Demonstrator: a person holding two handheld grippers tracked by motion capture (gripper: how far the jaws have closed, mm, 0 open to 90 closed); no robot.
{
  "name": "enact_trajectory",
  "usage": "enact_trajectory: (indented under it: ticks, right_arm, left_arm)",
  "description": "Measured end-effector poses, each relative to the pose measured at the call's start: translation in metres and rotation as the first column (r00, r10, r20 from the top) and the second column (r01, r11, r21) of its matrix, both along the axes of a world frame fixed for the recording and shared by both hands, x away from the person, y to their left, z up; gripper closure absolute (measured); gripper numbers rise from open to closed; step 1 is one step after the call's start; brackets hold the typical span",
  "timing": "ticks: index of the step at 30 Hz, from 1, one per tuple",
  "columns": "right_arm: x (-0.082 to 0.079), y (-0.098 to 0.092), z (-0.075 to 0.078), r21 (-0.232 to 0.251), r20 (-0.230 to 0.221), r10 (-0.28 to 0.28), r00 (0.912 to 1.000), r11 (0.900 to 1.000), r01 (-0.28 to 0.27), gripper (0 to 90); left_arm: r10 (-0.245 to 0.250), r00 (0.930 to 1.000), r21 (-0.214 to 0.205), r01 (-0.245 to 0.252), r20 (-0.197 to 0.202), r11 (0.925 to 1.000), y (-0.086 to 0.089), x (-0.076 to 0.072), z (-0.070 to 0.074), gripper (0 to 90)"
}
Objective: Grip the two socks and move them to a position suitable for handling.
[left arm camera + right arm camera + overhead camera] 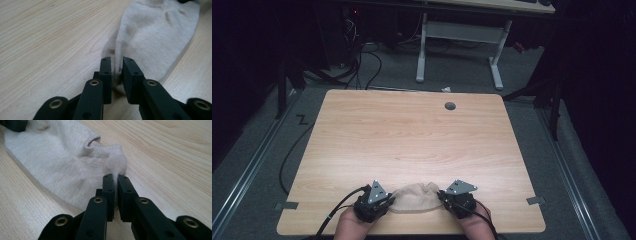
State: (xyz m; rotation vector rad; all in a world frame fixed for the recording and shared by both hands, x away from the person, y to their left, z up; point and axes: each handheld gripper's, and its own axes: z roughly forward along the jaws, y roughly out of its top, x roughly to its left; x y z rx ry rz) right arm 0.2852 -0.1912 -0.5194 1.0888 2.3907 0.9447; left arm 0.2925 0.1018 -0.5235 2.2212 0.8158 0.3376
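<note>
I've got the sock (414,198) lying flat at six o'clock on the table (412,135), close to the near edge, pinned between both my tools. My left gripper (388,202) has its jaws clamped on the fabric at the sock's nine o'clock end; my right gripper (443,197) pinches a fold at the three o'clock end, jaws nearly together. So both grips are made. Folding or moving it looks to be ahead of me, since it isn't doubled over yet.
</note>
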Motion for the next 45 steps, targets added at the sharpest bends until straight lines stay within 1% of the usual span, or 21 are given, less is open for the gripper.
enact_trajectory:
  ticks: [4,7,8,9,10,11,13,15,18,19,21,22,24,27,31,32,35,37,40,42,45]
  right_arm:
    - [0.003,0.003,-0.001,0.001,0.007,0.001,1.0,1.0,-0.001,84.8]
    - [0.005,0.006,-0.002,0.0,0.011,-0.006,0.9999,1.0,0.006,83.7]
    - [0.007,0.007,-0.002,0.001,0.015,-0.009,0.9998,1.0,0.009,83.7]
    - [0.008,0.008,-0.002,0.0,0.016,-0.013,0.9998,0.9999,0.013,83.4]
    - [0.01,0.008,-0.002,0.004,0.016,-0.019,0.9997,0.9998,0.019,83.3]
    - [0.012,0.009,-0.003,0.007,0.018,-0.02,0.9996,0.9998,0.019,83.3]
    - [0.018,0.009,-0.003,0.011,0.023,-0.028,0.9993,0.9996,0.027,82.4]
    - [0.023,0.01,-0.004,0.024,0.022,-0.038,0.999,0.999,0.037,80.1]
    - [0.029,0.01,-0.005,0.043,0.019,-0.046,0.9988,0.9981,0.045,78.4]
    - [0.03,0.01,-0.005,0.048,0.018,-0.05,0.9986,0.9977,0.049,76.3]
    - [0.03,0.009,-0.004,0.077,0.033,-0.054,0.998,0.9957,0.051,70.7]
    - [0.029,0.006,-0.001,0.101,0.055,-0.065,0.9964,0.9931,0.059,67.5]
    - [0.026,0.001,0.005,0.133,0.093,-0.09,0.9916,0.9881,0.077,65.8]
    - [0.024,-0.006,0.009,0.138,0.13,-0.116,0.9846,0.9856,0.098,65.0]
    - [0.023,-0.016,0.01,0.128,0.153,-0.146,0.9774,0.9837,0.127,62.5]
    - [0.023,-0.018,0.009,0.13,0.153,-0.156,0.9758,0.982,0.137,61.9]
    - [0.026,-0.025,0.008,0.133,0.153,-0.183,0.9711,0.9776,0.164,60.1]
    - [0.029,-0.029,0.006,0.127,0.155,-0.202,0.9671,0.9748,0.183,58.1]
    - [0.035,-0.036,0.003,0.123,0.141,-0.233,0.9623,0.9685,0.216,56.8]
    - [0.039,-0.039,0.0,0.113,0.136,-0.245,0.9598,0.9664,0.231,56.7]
    - [0.044,-0.045,-0.002,0.119,0.119,-0.273,0.9547,0.9584,0.259,56.6]
  left_arm:
    - [0.013,0.9999,0.003,-0.013,0.01,0.9999,0.003,0.007,-0.001,75.3]
    - [0.03,0.9995,-0.01,-0.03,0.009,0.9995,0.006,0.017,-0.002,73.8]
    - [0.077,0.9966,-0.082,-0.079,-0.03,0.9935,0.001,0.016,-0.004,73.5]
    - [0.081,0.9965,-0.088,-0.082,-0.023,0.9927,0.001,0.019,-0.005,73.1]
    - [0.082,0.9964,-0.088,-0.083,-0.022,0.9926,0.001,0.021,-0.005,72.9]
    - [0.07,0.9976,-0.064,-0.07,-0.001,0.9955,0.003,0.025,-0.005,72.6]
    - [0.056,0.9983,-0.044,-0.055,0.017,0.9975,0.006,0.03,-0.005,71.9]
    - [0.059,0.9975,-0.026,-0.058,0.039,0.998,0.006,0.034,-0.004,71.1]
    - [0.069,0.9967,-0.026,-0.068,0.044,0.9974,0.008,0.041,-0.005,68.4]
    - [0.058,0.9972,-0.015,-0.058,0.046,0.9982,0.01,0.043,-0.003,67.0]
    - [0.057,0.9968,-0.036,-0.055,0.056,0.9978,0.011,0.043,0.0,63.5]
    - [0.056,0.9962,-0.046,-0.053,0.066,0.9975,0.013,0.042,0.004,61.6]
    - [0.061,0.9947,-0.081,-0.054,0.083,0.9952,0.019,0.04,0.012,59.3]
    - [0.081,0.9925,-0.139,-0.068,0.091,0.988,0.031,0.042,0.022,57.3]
    - [0.127,0.9873,-0.165,-0.111,0.095,0.9801,0.047,0.047,0.028,56.1]
    - [0.141,0.9853,-0.167,-0.123,0.097,0.9782,0.051,0.048,0.028,55.6]
    - [0.166,0.9789,-0.125,-0.152,0.119,0.9805,0.063,0.052,0.028,54.3]
    - [0.187,0.9741,-0.107,-0.174,0.126,0.9788,0.069,0.056,0.026,54.2]
    - [0.228,0.9677,-0.114,-0.216,0.107,0.9697,0.08,0.062,0.024,54.2]
    - [0.243,0.9648,-0.117,-0.231,0.1,0.9658,0.084,0.064,0.023,54.3]
    - [0.246,0.9644,-0.107,-0.236,0.097,0.966,0.087,0.065,0.023,54.2]
